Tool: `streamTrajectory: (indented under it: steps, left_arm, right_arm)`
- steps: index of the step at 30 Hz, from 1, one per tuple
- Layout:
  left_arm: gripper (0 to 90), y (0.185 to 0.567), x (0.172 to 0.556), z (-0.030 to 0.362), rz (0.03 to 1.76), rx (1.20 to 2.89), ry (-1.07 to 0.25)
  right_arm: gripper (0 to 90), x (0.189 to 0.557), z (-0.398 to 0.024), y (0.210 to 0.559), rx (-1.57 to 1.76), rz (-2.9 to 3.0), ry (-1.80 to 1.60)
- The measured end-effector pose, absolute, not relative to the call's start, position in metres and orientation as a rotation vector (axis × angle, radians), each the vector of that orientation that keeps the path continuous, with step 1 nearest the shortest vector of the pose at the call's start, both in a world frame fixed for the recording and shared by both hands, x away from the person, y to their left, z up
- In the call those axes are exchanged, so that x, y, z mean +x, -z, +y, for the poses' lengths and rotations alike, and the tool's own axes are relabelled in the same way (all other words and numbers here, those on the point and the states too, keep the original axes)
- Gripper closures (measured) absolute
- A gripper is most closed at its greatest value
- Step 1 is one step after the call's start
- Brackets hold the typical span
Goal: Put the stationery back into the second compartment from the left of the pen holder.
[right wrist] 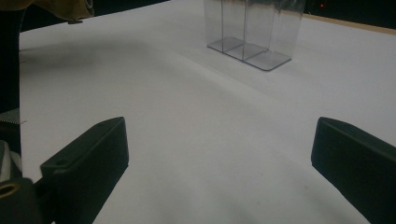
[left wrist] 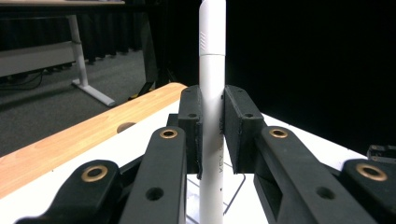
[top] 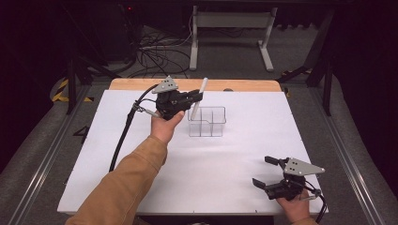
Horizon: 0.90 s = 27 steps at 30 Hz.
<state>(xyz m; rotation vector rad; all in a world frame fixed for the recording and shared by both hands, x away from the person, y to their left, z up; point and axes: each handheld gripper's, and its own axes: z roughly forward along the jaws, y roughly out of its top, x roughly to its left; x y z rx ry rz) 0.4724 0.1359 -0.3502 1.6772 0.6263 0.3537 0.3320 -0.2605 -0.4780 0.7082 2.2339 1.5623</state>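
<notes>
A white pen (top: 199, 96) stands near-upright at upper centre of the high view, clamped between the left gripper's (top: 196, 97) fingers, its lower end at the clear divided holder (top: 207, 122) on the bench (top: 197, 164). If released tilted, it could catch a divider or tip the light holder. The right gripper (top: 265, 171), lower right, rests with fingers apart, holding nothing.

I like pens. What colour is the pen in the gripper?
White. The pen shows best in the left gripper view.
</notes>
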Motion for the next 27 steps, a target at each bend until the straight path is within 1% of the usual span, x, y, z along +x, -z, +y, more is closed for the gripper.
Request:
streamTrajectory:
  steps: [8,15,27]
  left_arm:
    - [78.3,0.353,0.477,0.124,0.619,1.663,-0.358]
    - [78.3,0.357,0.482,0.113,0.605,1.665,-0.396]
    - [78.3,0.363,0.490,0.098,0.618,1.658,-0.401]
  right_arm:
    - [4.7,0.332,-0.261,0.478,0.707,2.235,-1.564]
    - [4.6,0.332,-0.261,0.478,0.703,2.235,-1.570]
    - [4.7,0.331,-0.261,0.478,0.698,2.237,-1.573]
